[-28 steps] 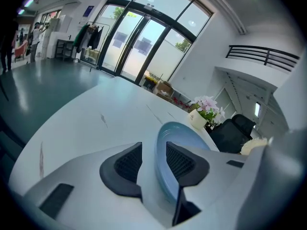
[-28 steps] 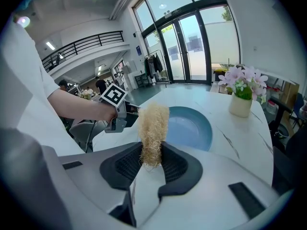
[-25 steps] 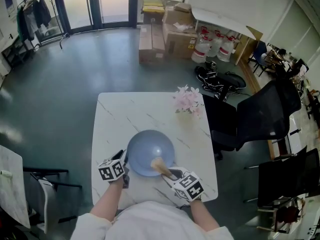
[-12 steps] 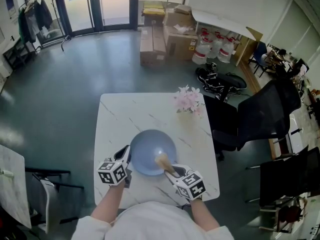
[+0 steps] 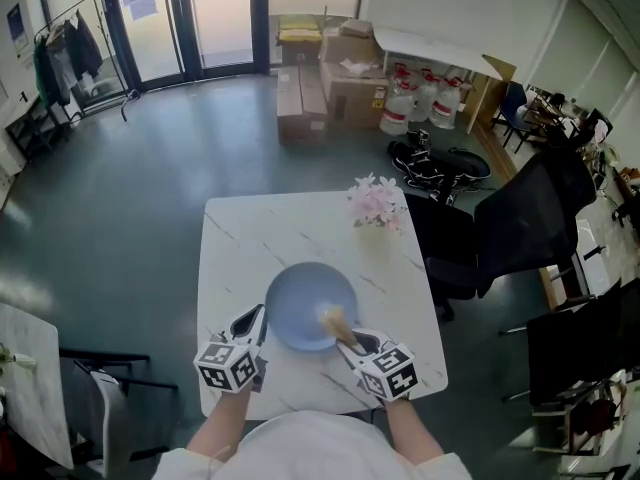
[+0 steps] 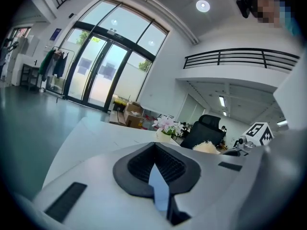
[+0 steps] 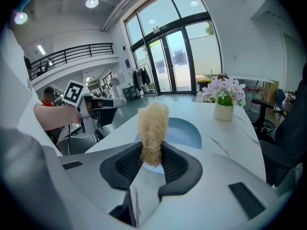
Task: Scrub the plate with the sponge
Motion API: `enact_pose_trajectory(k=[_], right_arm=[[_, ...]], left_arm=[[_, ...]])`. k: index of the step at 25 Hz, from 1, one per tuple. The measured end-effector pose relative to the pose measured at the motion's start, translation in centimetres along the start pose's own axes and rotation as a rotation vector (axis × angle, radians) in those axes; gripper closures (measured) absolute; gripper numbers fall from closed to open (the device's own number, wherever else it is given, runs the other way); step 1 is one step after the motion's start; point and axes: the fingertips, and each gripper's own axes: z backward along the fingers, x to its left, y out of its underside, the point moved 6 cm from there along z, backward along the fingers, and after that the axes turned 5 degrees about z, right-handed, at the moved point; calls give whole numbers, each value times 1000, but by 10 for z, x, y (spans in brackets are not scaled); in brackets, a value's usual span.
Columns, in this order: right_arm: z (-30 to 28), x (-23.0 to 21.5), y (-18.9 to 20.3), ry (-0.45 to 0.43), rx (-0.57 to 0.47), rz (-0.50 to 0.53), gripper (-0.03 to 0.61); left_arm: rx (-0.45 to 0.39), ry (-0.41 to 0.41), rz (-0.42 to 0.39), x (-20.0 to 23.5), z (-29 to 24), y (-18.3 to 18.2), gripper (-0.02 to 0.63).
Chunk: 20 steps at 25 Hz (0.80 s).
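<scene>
A blue plate (image 5: 305, 303) lies on the white marble table (image 5: 250, 238) near its front edge. My left gripper (image 5: 252, 324) is at the plate's left rim. In the left gripper view its jaws are shut on a thin blue sliver of that plate (image 6: 158, 188). My right gripper (image 5: 350, 340) is shut on a tan fibrous sponge (image 5: 335, 321), whose tip rests over the plate's near right part. In the right gripper view the sponge (image 7: 152, 131) stands up between the jaws with the plate (image 7: 184, 131) behind it.
A small vase of pink flowers (image 5: 377, 203) stands at the table's far right. A black office chair (image 5: 520, 228) is just right of the table. Cardboard boxes (image 5: 330, 63) and bottles sit on the floor beyond. A chair frame (image 5: 100, 388) stands to the left.
The table, plate and both grippers sit a little lower and further right in the head view. The sponge has slid slightly right across the plate. The left gripper stays at the left rim.
</scene>
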Motion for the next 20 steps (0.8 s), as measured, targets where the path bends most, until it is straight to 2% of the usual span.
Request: enact_pose_trajectory(k=[14, 20], right_arm=[[22, 34, 15, 87, -67, -47, 460], [29, 45, 22, 120, -90, -50, 460]], left_arm=[[31, 101, -139, -31, 47, 9, 581], [46, 143, -148, -37, 59, 15, 581]])
